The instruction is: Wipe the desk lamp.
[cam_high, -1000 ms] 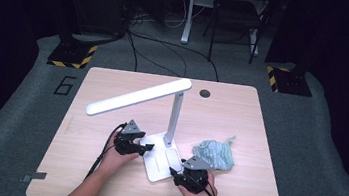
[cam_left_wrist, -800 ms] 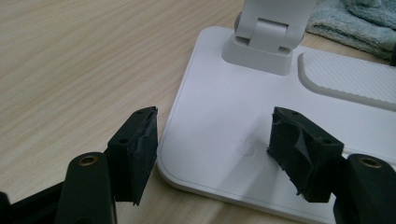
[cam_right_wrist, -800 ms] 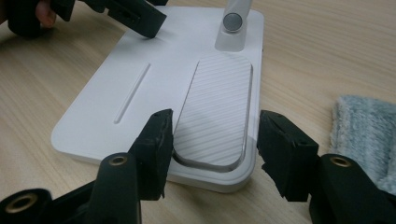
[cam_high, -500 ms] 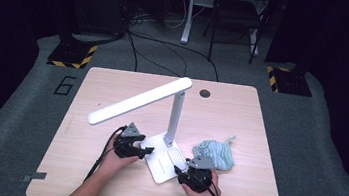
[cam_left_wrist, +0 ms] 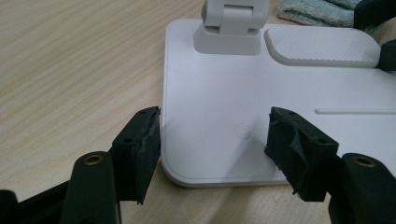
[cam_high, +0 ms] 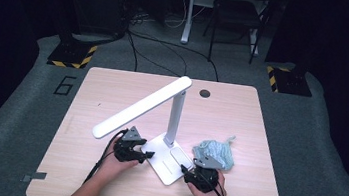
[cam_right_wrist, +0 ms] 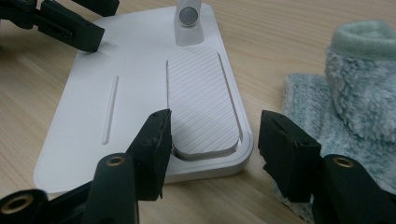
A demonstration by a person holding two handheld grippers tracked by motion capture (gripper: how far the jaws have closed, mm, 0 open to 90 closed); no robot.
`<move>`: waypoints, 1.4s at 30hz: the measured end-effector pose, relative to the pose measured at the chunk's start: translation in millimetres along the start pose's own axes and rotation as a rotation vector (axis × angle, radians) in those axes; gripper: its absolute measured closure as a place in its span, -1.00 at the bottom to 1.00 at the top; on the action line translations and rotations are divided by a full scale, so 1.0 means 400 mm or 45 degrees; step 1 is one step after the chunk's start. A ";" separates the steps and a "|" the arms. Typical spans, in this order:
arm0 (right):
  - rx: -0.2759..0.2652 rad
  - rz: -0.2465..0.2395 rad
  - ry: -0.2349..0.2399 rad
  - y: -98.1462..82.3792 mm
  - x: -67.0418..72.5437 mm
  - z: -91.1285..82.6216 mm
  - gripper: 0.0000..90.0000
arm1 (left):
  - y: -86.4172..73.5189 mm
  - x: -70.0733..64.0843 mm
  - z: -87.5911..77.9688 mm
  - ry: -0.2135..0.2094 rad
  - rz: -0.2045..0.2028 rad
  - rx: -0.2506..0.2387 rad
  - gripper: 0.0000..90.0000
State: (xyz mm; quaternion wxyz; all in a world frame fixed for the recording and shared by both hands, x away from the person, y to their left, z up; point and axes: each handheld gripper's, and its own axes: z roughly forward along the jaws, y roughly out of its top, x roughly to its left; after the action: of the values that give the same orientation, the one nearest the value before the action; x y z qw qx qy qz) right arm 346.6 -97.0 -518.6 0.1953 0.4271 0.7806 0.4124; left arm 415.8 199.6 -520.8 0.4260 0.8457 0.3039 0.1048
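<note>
The counter [cam_high: 113,90] carried a white desk lamp [cam_high: 175,116] whose long head slanted from the upper middle of the high view down toward the lower left, while its flat base [cam_high: 167,160] lay in the lower middle, between the two hands. The base's long axis ran from upper left to lower right in that view, so each hand-held gripper met one side of it.

The left hand-held gripper [cam_high: 128,148] was at the base's left corner; in the left gripper view its jaws stood apart and had just been closing a little, one jaw outside the edge on the wood, the other over the white surface near the power mark [cam_left_wrist: 241,129] (not pressing it, as far as the view showed).

The right hand-held gripper [cam_high: 203,174] sat at the lower right corner, jaws apart astride the ribbed pad [cam_right_wrist: 201,100], gripping nothing. A fluffy pale-green sock [cam_high: 216,152] lay just beside it, to the right.
</note>
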 end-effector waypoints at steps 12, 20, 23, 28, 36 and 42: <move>0.023 0.033 -0.009 -0.001 -0.016 -0.015 0.19 | -0.003 -0.015 -0.005 -0.004 -0.004 0.013 -0.18; 0.012 0.063 -0.008 0.002 -0.027 -0.007 0.29 | -0.009 -0.026 -0.017 0.005 -0.017 0.031 -0.18; -0.004 0.049 -0.013 0.004 -0.027 0.000 0.36 | -0.010 -0.035 -0.024 0.014 -0.009 0.046 -0.18; -0.014 0.087 -0.003 0.009 -0.032 0.012 0.38 | -0.015 -0.054 -0.039 0.016 -0.034 0.048 -0.18; -0.023 0.092 0.002 0.018 -0.033 0.029 0.40 | -0.032 -0.080 -0.066 -0.024 -0.028 0.080 -0.18; -0.025 0.086 0.007 0.028 -0.033 0.043 0.39 | -0.043 -0.094 -0.080 -0.036 -0.035 0.084 -0.18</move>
State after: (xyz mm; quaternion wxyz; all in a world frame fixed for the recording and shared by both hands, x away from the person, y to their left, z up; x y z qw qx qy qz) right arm 371.1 -96.4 -520.2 0.1832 0.4501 0.7623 0.4275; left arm 364.8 205.7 -511.7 0.4035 0.8565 0.3126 0.0768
